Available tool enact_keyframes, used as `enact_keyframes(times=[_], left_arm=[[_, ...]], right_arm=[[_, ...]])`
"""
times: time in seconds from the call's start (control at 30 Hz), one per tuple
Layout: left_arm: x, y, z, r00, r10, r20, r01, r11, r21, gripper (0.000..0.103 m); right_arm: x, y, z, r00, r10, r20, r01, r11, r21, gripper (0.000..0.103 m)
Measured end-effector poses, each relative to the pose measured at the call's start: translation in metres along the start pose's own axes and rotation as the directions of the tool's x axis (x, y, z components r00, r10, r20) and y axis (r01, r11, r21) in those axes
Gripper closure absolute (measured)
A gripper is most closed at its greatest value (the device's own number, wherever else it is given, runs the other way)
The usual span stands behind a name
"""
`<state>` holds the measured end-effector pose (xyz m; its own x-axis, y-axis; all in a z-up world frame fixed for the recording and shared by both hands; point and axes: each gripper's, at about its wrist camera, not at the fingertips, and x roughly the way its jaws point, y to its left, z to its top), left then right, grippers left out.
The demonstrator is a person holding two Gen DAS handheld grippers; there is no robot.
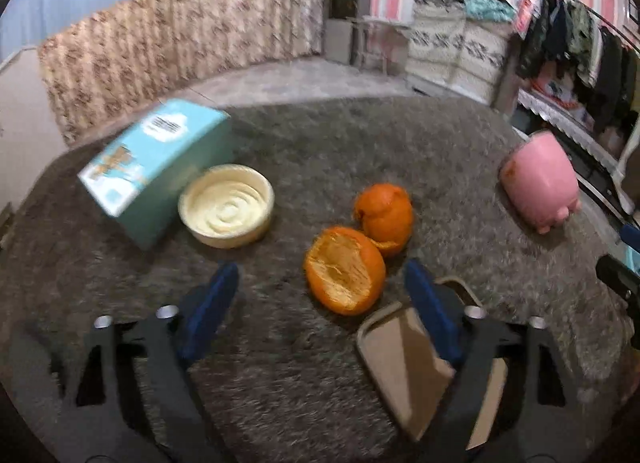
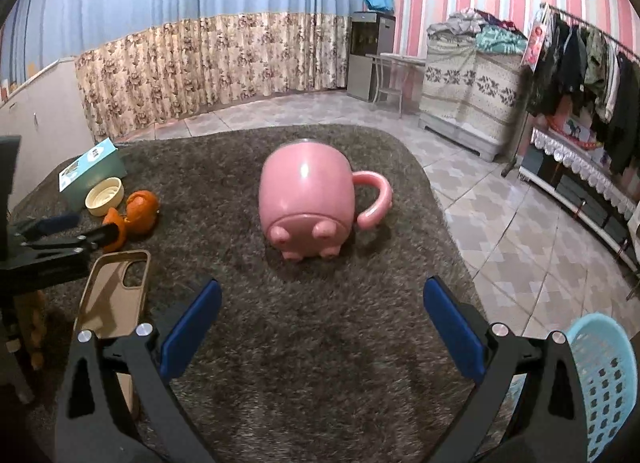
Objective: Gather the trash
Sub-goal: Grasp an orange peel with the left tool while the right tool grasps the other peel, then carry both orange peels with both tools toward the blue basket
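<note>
Two orange peel pieces lie on the grey shaggy rug: a near one, hollow side up (image 1: 345, 269), and one behind it (image 1: 384, 215); they also show at the left of the right wrist view (image 2: 140, 209). My left gripper (image 1: 320, 283) is open, just short of the near peel, which sits between the blue fingertips. My right gripper (image 2: 322, 297) is open and empty, facing an overturned pink pig mug (image 2: 306, 203). A light-blue perforated basket (image 2: 604, 375) stands at the right, off the rug.
A teal box (image 1: 154, 167) and a cream bowl (image 1: 227, 205) sit left of the peels. A beige phone case (image 2: 114, 295) lies under my left gripper's right finger. The pink mug also shows at the right of the left wrist view (image 1: 540, 183). Tiled floor surrounds the rug.
</note>
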<state>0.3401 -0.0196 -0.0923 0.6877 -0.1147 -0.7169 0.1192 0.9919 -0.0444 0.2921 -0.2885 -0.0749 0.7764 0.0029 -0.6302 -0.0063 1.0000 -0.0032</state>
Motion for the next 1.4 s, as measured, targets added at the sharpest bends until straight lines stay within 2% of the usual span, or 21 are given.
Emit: enact_keyframes(times=[0.13,0.23,0.33,0.4,0.5,0.57,0.6,0.67,0.7,0.77,0.87,1.0,1.1,1.13,1.17,1.2,1.3,1.4], left_arm=[[0.01,0.005,-0.001,0.996,-0.076,-0.039,0.075,0.997,-0.026,0.064],[0.007,0.006,-0.003,0.995,-0.094,-0.018,0.093,0.995,-0.03,0.071],[-0.005,0.009,-0.006,0.998,-0.056,0.022,0.057,0.998,-0.025,0.072],[-0.018,0.015,-0.007,0.998,0.006,0.064,-0.004,1.0,-0.023,0.072],[-0.039,0.027,-0.012,0.984,0.126,0.125,-0.123,0.992,-0.031,0.072],[-0.047,0.033,-0.013,0.974,0.173,0.147,-0.169,0.985,-0.044,0.072],[-0.051,0.036,-0.014,0.967,0.197,0.159,-0.19,0.98,-0.058,0.072],[-0.054,0.042,-0.014,0.958,0.23,0.171,-0.218,0.972,-0.087,0.072],[-0.053,0.048,-0.013,0.954,0.244,0.172,-0.227,0.967,-0.112,0.072],[-0.053,0.061,-0.013,0.953,0.254,0.163,-0.23,0.961,-0.151,0.072],[-0.056,0.076,-0.014,0.956,0.25,0.154,-0.218,0.956,-0.197,0.072],[-0.064,0.085,-0.01,0.949,0.267,0.166,-0.23,0.95,-0.212,0.072],[-0.067,0.095,-0.014,0.949,0.268,0.168,-0.227,0.947,-0.228,0.072],[-0.067,0.096,-0.017,0.949,0.266,0.167,-0.224,0.947,-0.23,0.072],[-0.068,0.097,-0.018,0.951,0.263,0.165,-0.222,0.947,-0.231,0.072],[-0.067,0.099,-0.017,0.952,0.261,0.161,-0.221,0.948,-0.231,0.072],[-0.068,0.096,-0.017,0.952,0.257,0.164,-0.217,0.95,-0.225,0.072],[-0.077,0.086,-0.014,0.951,0.247,0.186,-0.208,0.956,-0.206,0.072]], right_arm=[[0.005,0.004,-0.001,1.0,0.019,-0.01,-0.018,1.0,0.013,0.004],[0.006,0.013,0.0,0.999,0.031,-0.009,-0.031,1.0,0.004,0.004],[0.005,0.027,0.001,0.999,0.044,-0.003,-0.044,0.999,-0.024,0.004],[0.006,0.04,0.004,0.998,0.056,0.004,-0.056,0.997,-0.055,0.004],[0.008,0.061,0.009,0.996,0.086,0.017,-0.084,0.991,-0.102,0.005],[0.012,0.075,0.013,0.994,0.11,0.019,-0.107,0.986,-0.126,0.006],[0.015,0.082,0.016,0.992,0.128,0.021,-0.125,0.983,-0.135,0.008],[0.021,0.094,0.02,0.989,0.149,0.009,-0.147,0.979,-0.144,0.021],[0.026,0.102,0.024,0.986,0.168,-0.007,-0.168,0.974,-0.15,0.024],[0.033,0.117,0.029,0.979,0.201,-0.029,-0.203,0.965,-0.168,0.03],[0.041,0.136,0.034,0.976,0.214,-0.045,-0.219,0.955,-0.199,0.03],[0.058,0.156,0.041,0.968,0.237,-0.084,-0.249,0.947,-0.203,0.032],[0.072,0.166,0.043,0.956,0.258,-0.141,-0.282,0.941,-0.188,0.049],[0.078,0.169,0.041,0.95,0.263,-0.167,-0.292,0.939,-0.184,0.058],[0.08,0.17,0.04,0.949,0.264,-0.175,-0.295,0.938,-0.185,0.067],[0.081,0.171,0.039,0.947,0.269,-0.178,-0.301,0.936,-0.183,0.072],[0.071,0.163,0.037,0.943,0.296,-0.149,-0.317,0.937,-0.146,0.077],[0.044,0.142,0.038,0.95,0.301,-0.083,-0.309,0.945,-0.107,0.08]])
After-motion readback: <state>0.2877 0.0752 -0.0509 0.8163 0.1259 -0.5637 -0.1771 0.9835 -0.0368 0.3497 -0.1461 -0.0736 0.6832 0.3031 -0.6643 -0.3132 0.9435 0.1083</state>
